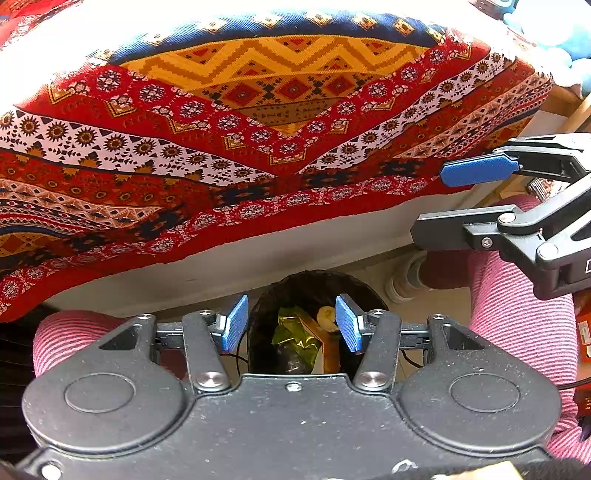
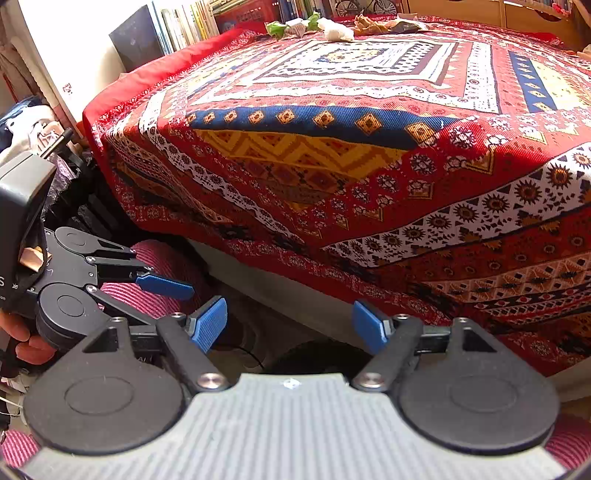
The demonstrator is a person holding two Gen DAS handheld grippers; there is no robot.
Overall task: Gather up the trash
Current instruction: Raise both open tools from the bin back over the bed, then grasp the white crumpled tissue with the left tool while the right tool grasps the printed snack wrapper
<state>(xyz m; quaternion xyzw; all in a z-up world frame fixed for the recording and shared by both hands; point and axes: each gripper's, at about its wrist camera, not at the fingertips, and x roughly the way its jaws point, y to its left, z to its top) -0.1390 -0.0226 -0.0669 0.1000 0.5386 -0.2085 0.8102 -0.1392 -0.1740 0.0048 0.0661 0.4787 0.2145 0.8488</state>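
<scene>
A table draped in a red patterned cloth fills most of both views; the cloth hangs over the near edge, and a pale table side is seen beneath its hem. Trash is left along the far edge of the table: green wrappers, a white crumpled piece and brownish scraps, set close together. Behind that edge a row of books is lined up, and a wooden frame is glimpsed at the far right corner.

Below the near edge, on the floor, a dark bin is placed between the knees of a person in pink striped trousers. A green-gold wrapper and other litter are seen inside it.

The left gripper is held over the bin with its blue pads partly spread and nothing between them. The right gripper is held beside it, near the table's edge, its jaws spread wide and empty, with the bin's dark rim just visible below
</scene>
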